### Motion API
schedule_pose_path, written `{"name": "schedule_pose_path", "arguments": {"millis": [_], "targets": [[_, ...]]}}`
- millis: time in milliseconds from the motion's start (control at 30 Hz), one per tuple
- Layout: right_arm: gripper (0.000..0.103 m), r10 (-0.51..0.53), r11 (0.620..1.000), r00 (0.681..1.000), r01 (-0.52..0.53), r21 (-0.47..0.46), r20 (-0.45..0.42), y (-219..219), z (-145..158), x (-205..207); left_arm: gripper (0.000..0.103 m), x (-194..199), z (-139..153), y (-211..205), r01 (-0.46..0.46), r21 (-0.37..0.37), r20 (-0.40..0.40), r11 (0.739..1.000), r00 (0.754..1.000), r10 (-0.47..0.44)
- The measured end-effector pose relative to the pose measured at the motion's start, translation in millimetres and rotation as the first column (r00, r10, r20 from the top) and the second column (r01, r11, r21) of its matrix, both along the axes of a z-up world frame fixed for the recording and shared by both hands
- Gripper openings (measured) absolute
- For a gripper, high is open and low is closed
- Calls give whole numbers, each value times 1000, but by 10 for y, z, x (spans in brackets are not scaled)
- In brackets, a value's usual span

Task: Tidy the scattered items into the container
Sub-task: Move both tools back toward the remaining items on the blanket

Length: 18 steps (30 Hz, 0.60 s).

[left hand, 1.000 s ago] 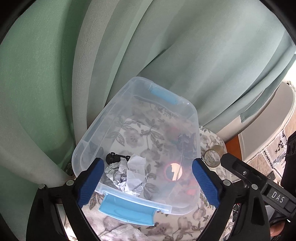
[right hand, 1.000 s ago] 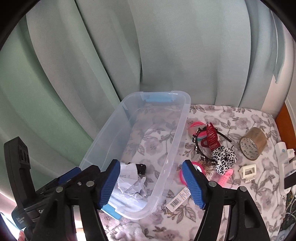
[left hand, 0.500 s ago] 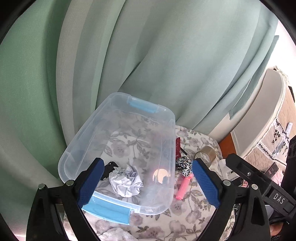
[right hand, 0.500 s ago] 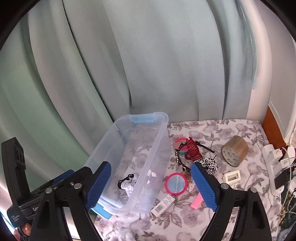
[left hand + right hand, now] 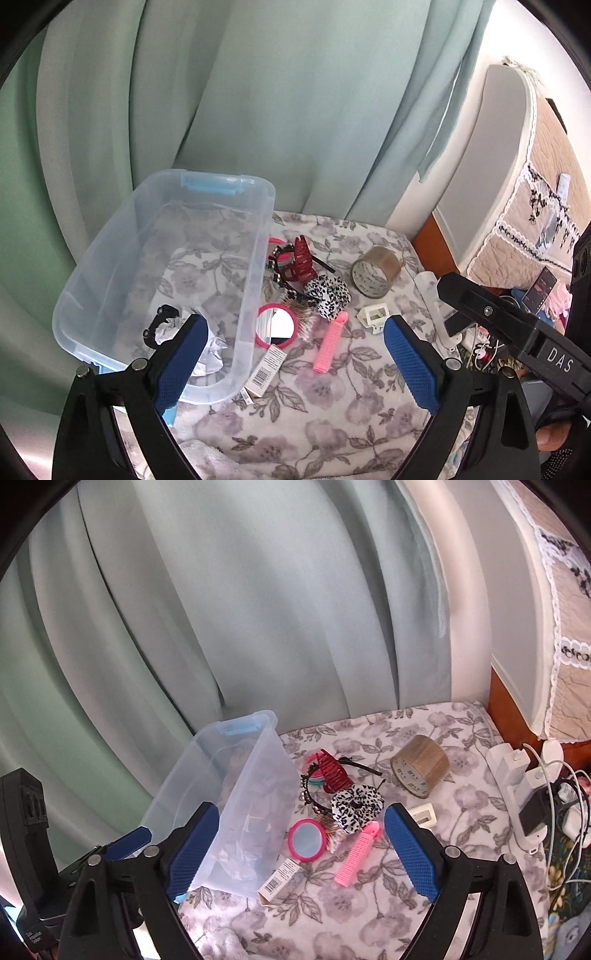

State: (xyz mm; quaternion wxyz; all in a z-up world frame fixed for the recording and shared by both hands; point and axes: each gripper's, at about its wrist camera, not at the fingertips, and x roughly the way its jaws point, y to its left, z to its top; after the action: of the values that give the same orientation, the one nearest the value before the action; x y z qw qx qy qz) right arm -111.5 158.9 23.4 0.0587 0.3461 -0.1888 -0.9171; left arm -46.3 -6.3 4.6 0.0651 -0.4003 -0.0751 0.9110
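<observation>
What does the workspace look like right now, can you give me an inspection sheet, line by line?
Surface: floral blanket covering the work area.
Job's things: clear bin at left, holding crumpled paper and a black clip. Still outside: pink mirror, pink roller, barcode box, leopard scrunchie, red claw clip, tape roll, white plastic piece.
Clutter: items bunched beside the bin's right wall; the brush under the scrunchie is partly hidden.
Grippers: left gripper open, empty; right gripper open, empty.
Cables: white chargers and cords at the right edge.
Surroundings: green curtain behind.
</observation>
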Motion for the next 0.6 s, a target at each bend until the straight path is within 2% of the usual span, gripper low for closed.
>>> {"name": "schedule_pose_path", "arguments": {"millis": [33,100,433,600], "targets": [[93,-9,1000,1000,9,-2,10,62,-42,13,97,1,-45,52,9,-8,13,1000,1000,-9],[93,-25,1000,999,25,-6,32,180,-139,49,103,12,-141,153,25,-15,34,1000,999,-25],[93,-70,995,982,80,-51,177,594,-686,142,103,10,-650,547,131,-94,187,987,976,-112],[93,-62,994,972,80,-72,227,654,-897,134,103,19,-928,611,148,-144,251,978,962,-109]]}}
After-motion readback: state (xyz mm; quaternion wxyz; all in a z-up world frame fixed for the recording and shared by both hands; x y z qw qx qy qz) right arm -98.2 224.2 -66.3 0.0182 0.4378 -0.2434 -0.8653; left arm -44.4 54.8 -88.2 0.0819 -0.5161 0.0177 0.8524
